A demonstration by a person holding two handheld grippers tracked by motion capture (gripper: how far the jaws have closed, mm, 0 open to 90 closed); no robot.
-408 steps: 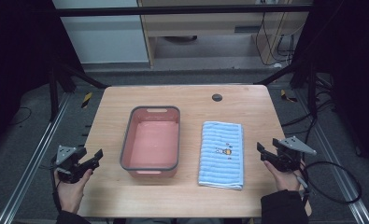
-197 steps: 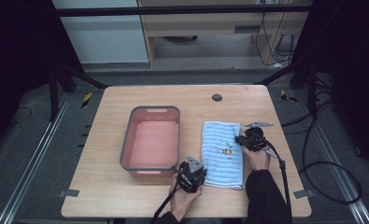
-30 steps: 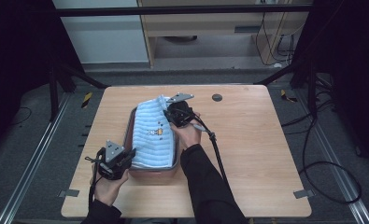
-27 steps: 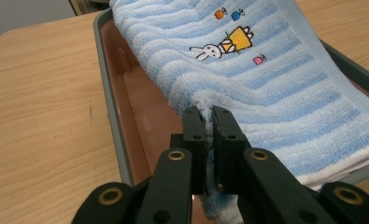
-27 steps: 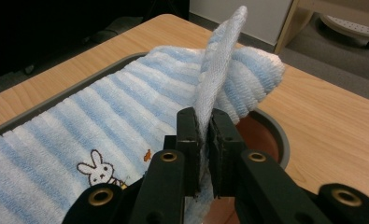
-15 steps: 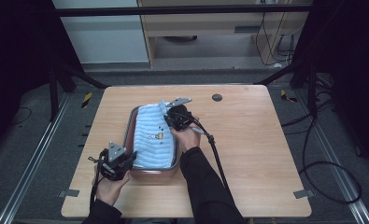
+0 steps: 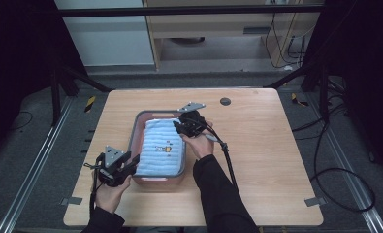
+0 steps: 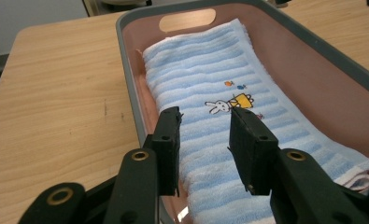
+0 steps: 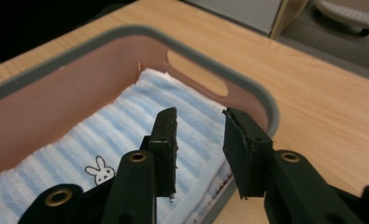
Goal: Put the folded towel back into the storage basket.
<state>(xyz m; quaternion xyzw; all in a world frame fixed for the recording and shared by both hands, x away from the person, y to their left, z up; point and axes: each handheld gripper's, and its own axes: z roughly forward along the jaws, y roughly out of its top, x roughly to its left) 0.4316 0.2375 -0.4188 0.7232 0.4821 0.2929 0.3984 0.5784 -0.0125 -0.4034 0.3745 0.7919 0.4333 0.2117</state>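
Note:
A folded blue-and-white striped towel (image 7: 162, 148) with a small rabbit print lies inside the pink basin (image 7: 139, 131) with a grey rim in the middle of the table. My left gripper (image 7: 131, 162) is at the basin's near left corner; its jaws have just been opening and stand apart above the towel (image 8: 205, 88), with nothing pinched. My right gripper (image 7: 178, 125) hovers over the far right corner of the basin (image 9: 247, 88); its jaws have also just been opening and hang apart over the towel's far end (image 9: 126, 126).
The wooden table (image 7: 276, 145) has bare room to the right of the basin and along the left side. A small dark round hole (image 7: 225, 101) sits near the far edge. Black cables trail from the right gripper across the table.
Both grippers have let go of the towel, which has settled flat into the basin. The right gripper has sunk slightly toward the basin's far right corner; the left stays at the near corner.

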